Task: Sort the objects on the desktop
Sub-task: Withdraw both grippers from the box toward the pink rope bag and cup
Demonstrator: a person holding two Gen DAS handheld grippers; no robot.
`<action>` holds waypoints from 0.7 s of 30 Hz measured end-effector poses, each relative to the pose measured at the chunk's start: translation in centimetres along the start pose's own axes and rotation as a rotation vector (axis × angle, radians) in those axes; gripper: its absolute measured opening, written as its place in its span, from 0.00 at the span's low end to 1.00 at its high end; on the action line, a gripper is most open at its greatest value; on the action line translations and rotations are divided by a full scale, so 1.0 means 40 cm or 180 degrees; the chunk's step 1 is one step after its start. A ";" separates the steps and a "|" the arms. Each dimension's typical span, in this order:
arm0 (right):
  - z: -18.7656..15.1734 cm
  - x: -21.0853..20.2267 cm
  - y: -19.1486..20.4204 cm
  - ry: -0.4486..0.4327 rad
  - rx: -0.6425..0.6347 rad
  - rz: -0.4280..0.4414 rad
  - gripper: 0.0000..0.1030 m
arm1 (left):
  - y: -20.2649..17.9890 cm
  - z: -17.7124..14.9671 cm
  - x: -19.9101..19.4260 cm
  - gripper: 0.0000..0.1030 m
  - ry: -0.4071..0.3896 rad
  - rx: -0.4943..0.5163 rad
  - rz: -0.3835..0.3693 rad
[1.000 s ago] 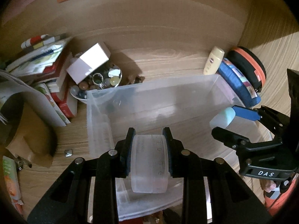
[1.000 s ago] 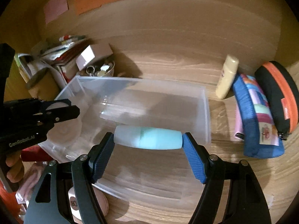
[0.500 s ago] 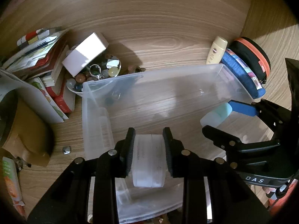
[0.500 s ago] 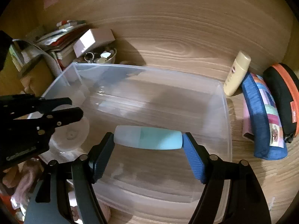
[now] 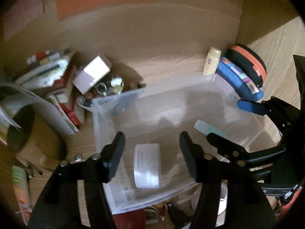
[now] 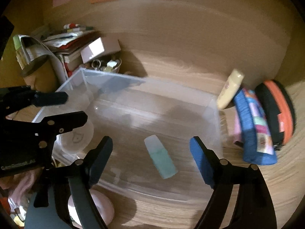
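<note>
A clear plastic bin (image 5: 171, 84) (image 6: 118, 76) stands on the wooden desk. My left gripper (image 5: 152, 147) (image 6: 76, 106) hovers over the bin's near left part, its jaws opening. A translucent white jar (image 5: 146, 166) (image 6: 76, 139) lies loose below and between them, touching neither pad. My right gripper (image 6: 150, 148) (image 5: 223, 119), with blue pads, is over the bin's right part, jaws also opening. A pale teal bottle (image 6: 160, 157) (image 5: 207, 128) lies free and slanted in the bin between its fingers, apart from both pads.
Behind the bin's left corner sit a bowl of trinkets (image 5: 106, 89) under a white box (image 5: 91, 74), and a book stack (image 5: 57, 80). To the right lean a yellow tube (image 6: 230, 91), a blue pencil case (image 6: 251, 129) and an orange-black case (image 6: 276, 112).
Both grippers opened and let go. The white jar dropped from the left jaws and the teal bottle from the right jaws into the bin, the bottle turning from crosswise to slanted.
</note>
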State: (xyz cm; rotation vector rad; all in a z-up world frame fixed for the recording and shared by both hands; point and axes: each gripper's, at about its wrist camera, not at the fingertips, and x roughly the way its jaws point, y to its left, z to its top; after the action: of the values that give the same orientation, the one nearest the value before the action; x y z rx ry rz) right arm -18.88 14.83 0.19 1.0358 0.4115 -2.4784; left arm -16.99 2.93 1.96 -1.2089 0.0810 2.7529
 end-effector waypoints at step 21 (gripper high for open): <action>-0.086 -0.299 -0.003 -0.0723 0.0195 -0.0052 0.95 | 0.030 -0.096 -0.292 0.91 -0.0713 -0.0016 0.0385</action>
State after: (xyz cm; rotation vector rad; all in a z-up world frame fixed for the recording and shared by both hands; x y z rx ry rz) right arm -9.29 19.57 6.55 0.7635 0.2756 -2.6005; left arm -6.55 0.18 7.98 -0.9171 0.1278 2.9743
